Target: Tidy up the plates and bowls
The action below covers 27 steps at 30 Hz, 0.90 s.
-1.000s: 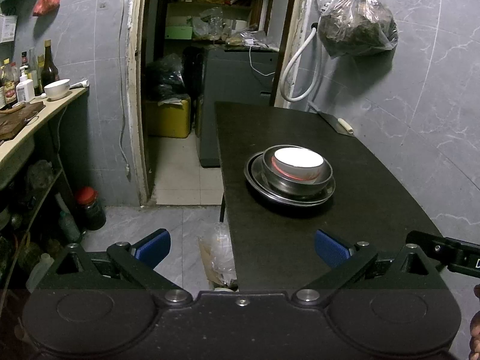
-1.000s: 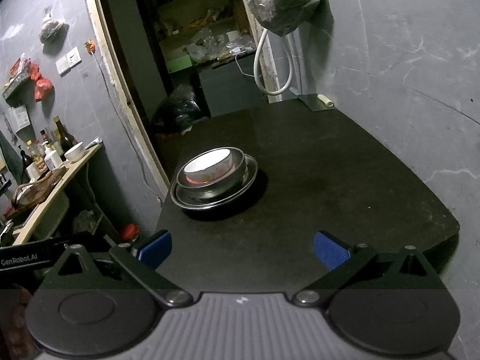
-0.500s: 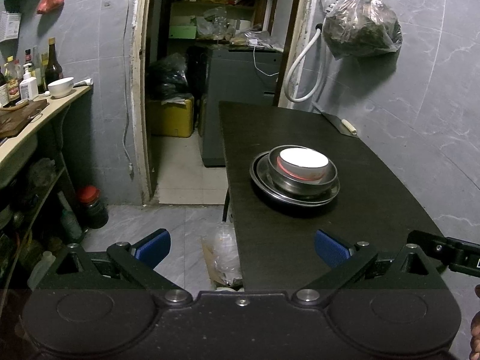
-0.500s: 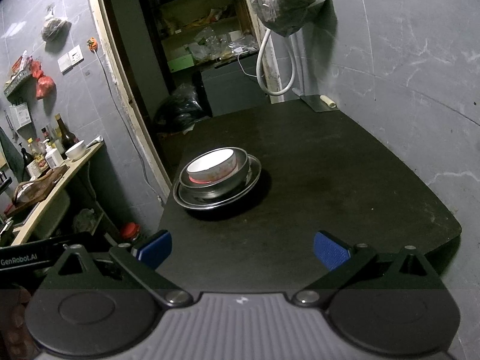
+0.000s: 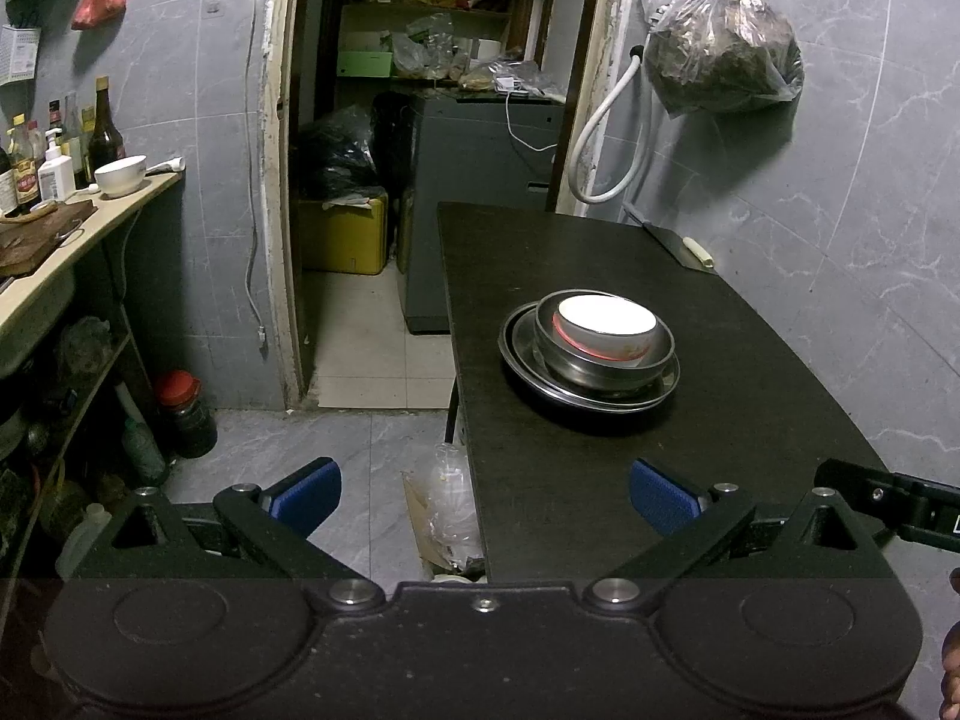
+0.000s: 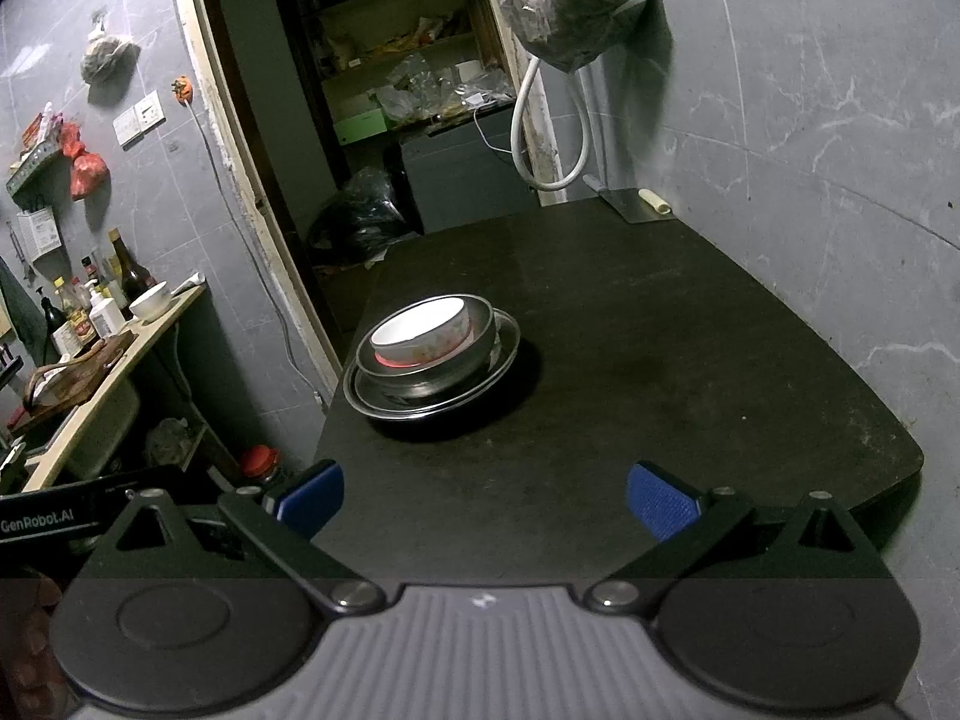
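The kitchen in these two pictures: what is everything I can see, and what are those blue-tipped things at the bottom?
Table: one, black, against the grey wall.
Metal plate: one, silver, on the table, bottom of the stack.
Metal bowl: one, silver, on the plate.
White bowl: one, white with a red base, nested in the metal bowl.
Cleaver: one, pale handle, far table corner.
Plastic bag: one, clear with dark contents, hanging on the wall.
Hose: one, white, looped by the doorway.
Counter bowl: one, white, on the side counter.
Bottles: several, dark and clear, on the counter.
Left gripper: one, black, blue fingers apart, empty.
Right gripper: one, black, blue fingers apart, empty.
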{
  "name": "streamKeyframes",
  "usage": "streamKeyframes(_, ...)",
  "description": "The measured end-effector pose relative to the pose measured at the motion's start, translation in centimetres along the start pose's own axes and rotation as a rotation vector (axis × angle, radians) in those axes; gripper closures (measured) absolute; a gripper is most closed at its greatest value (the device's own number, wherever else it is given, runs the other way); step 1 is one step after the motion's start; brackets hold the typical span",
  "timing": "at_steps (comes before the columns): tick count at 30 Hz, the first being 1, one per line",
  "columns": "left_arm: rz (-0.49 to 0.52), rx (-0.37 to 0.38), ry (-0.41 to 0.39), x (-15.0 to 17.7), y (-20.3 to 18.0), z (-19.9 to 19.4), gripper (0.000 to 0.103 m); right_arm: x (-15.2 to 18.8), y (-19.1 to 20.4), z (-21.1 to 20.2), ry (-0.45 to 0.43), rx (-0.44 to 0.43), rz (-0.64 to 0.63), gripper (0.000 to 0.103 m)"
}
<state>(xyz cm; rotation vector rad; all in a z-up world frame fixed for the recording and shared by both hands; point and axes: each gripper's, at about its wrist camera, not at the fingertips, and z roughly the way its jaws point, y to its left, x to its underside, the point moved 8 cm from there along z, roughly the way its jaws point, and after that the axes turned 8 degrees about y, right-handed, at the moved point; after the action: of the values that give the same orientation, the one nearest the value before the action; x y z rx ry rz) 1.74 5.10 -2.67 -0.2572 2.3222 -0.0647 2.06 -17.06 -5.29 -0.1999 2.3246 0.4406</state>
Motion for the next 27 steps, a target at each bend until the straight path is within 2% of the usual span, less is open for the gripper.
streamKeyframes(27, 0.019, 0.004, 0.009, 0.2, -0.7, 0.8, 0.001, 0.0, -1.7, 0.9, 0.026, -0.005, 0.019, 0.000)
